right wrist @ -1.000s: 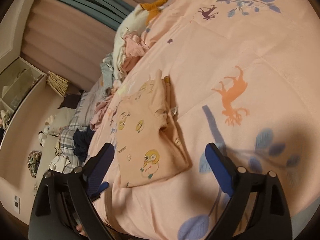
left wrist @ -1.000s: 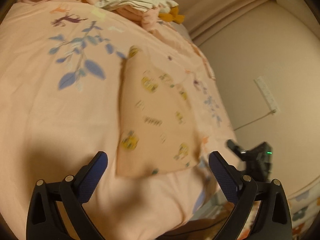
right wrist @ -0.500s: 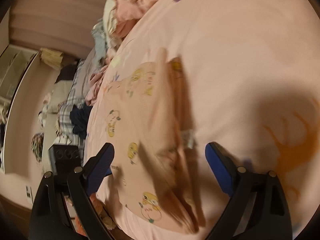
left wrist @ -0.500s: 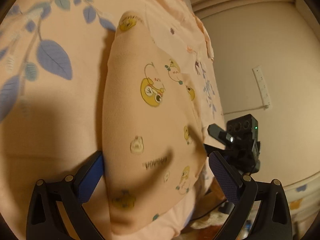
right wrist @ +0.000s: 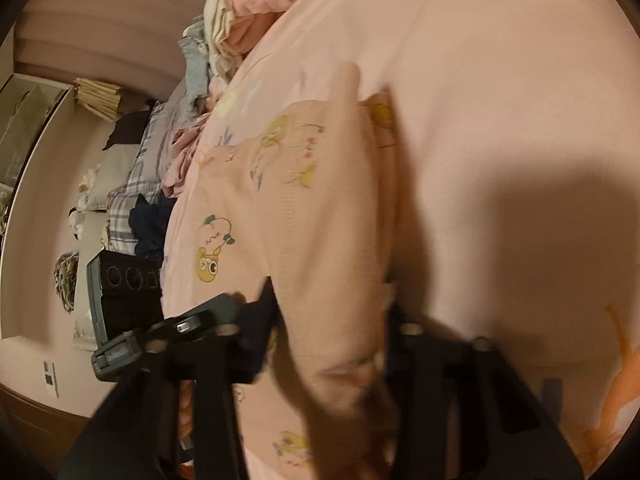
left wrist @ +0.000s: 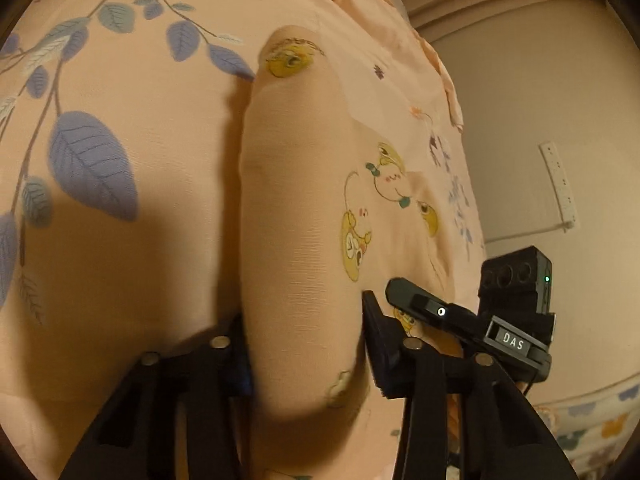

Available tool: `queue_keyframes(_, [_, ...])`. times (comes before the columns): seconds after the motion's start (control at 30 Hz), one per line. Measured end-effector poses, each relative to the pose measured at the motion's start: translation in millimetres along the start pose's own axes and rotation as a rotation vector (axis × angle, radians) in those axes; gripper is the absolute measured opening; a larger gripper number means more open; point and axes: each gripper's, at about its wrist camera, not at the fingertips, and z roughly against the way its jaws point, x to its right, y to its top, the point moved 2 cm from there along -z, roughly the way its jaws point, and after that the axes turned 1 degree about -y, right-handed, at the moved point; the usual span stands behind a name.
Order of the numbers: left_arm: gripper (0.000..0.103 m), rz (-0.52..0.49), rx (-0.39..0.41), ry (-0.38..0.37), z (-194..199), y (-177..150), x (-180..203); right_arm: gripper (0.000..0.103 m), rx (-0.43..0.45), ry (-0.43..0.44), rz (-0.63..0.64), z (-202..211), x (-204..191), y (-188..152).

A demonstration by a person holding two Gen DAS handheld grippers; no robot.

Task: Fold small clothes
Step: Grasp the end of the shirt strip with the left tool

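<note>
Two tools work one peach garment [left wrist: 296, 216] that lies folded on the bed [left wrist: 120, 300], near its edge. The left tool [left wrist: 306, 354] is closing, a raised fold of the cloth bunched between its fingers [left wrist: 378, 344] and pressed from both sides. The right tool [right wrist: 332, 320] is closing likewise on the garment's other side, cloth pinched between its fingers [right wrist: 260, 320]; more clothes [right wrist: 248, 4] are heaped farther up the bed.

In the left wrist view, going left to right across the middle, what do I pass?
Blue leaf print on the pink bedsheet → peach folded garment with yellow cartoon prints → the other black gripper → white power strip on the beige wall.
</note>
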Motion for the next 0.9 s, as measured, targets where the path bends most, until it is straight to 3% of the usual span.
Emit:
queue_keyframes(0.17, [0.037, -0.037, 0.019, 0.090, 0, -5, 8, 0.026, 0.027, -0.023, 0.008, -1, -1, -2])
queue_keyframes(0.47, [0.034, -0.066, 0.017, 0.171, -9, 1, 17, 0.026, 0.041, -0.042, -0.011, -5, -3, 1])
queue_keyframes(0.67, [0.024, -0.117, 0.022, 0.228, -8, 3, 39, 0.024, 0.057, -0.064, 0.001, 1, -16, 1])
queue_keyframes(0.77, [0.023, -0.162, 0.043, 0.195, 6, 3, 57, 0.023, 0.102, -0.002, 0.033, 17, -31, -1])
queue_keyframes(0.9, [0.023, -0.187, 0.077, 0.093, 42, 5, 80, 0.023, 0.194, 0.060, 0.099, 54, -57, -6])
